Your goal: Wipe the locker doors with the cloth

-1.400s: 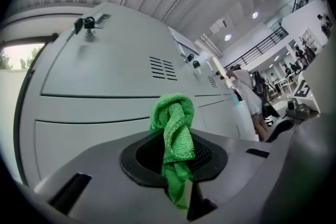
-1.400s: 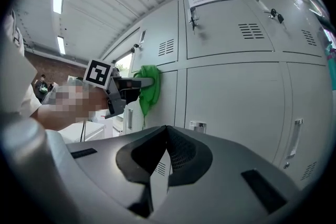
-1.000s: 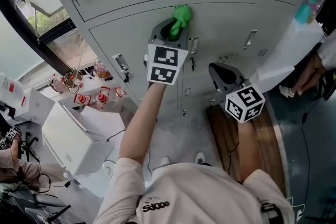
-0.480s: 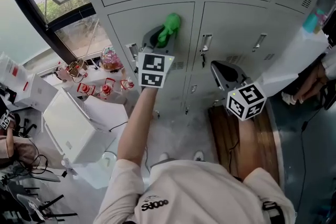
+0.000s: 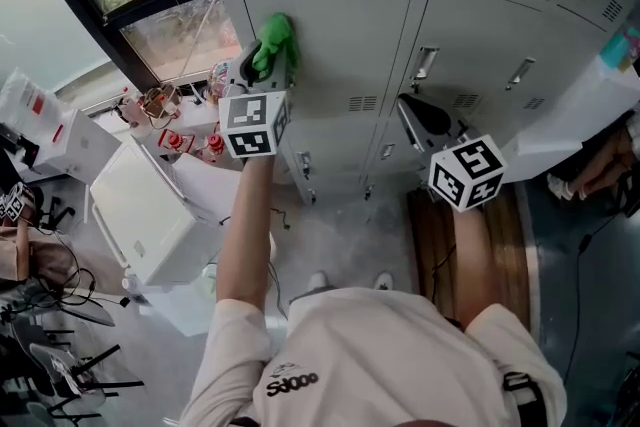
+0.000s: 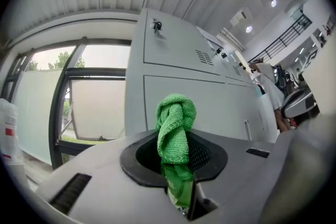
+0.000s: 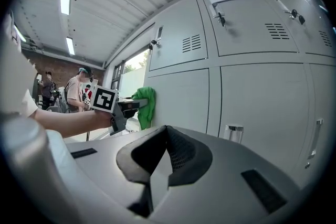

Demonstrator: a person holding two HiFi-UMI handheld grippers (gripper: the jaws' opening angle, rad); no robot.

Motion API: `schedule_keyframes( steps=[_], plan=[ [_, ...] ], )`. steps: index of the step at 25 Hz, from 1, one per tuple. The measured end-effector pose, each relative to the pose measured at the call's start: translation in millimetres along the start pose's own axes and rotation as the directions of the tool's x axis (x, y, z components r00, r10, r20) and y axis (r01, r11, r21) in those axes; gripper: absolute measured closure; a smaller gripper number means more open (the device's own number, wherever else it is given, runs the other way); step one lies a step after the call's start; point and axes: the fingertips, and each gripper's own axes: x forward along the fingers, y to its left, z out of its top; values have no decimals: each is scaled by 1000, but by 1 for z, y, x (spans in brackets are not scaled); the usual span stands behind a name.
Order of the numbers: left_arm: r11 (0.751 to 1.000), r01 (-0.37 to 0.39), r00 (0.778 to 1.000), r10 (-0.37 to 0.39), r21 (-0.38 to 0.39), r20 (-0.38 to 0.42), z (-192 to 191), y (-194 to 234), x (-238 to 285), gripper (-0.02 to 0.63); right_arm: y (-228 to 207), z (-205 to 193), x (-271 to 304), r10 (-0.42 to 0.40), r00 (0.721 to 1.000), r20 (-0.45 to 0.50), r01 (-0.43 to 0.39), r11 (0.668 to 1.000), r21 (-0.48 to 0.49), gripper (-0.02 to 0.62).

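The right tool [image 7: 156, 168] hangs low near the person's body, its jaws together on nothing; it seems only parked out of the way. The left tool [image 6: 181, 191] is stretched forward with its jaws pinched on the tail of the green cloth [image 6: 175, 126], so that the bunched head sticks out to meet the locker door [image 5: 345, 45] near its left edge. The pinched end of the cloth is buried in the jaws. How firmly the cloth presses on the door is hard to tell.
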Motion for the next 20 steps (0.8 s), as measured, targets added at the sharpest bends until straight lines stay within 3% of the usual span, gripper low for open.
schedule_keyframes(
  steps=[7,11,16,20],
  plan=[
    [987,-144,990,143,-72,-23,-26,35,-20,523,2,-8,5,15,1000,-9,-15,1000,12,586],
    [977,-184,983,180,-112,-44,-42,34,-22,523,-3,-14,2,21,1000,-17,-21,1000,18,586],
    [975,-197,980,192,-106,-57,-48,13,-16,523,-11,-21,-8,27,999,-18,-27,999,27,586],
    [991,-119,991,114,-68,-74,-47,-23,-3,523,-23,-27,-19,25,1000,-13,-24,999,43,586]
  ],
)
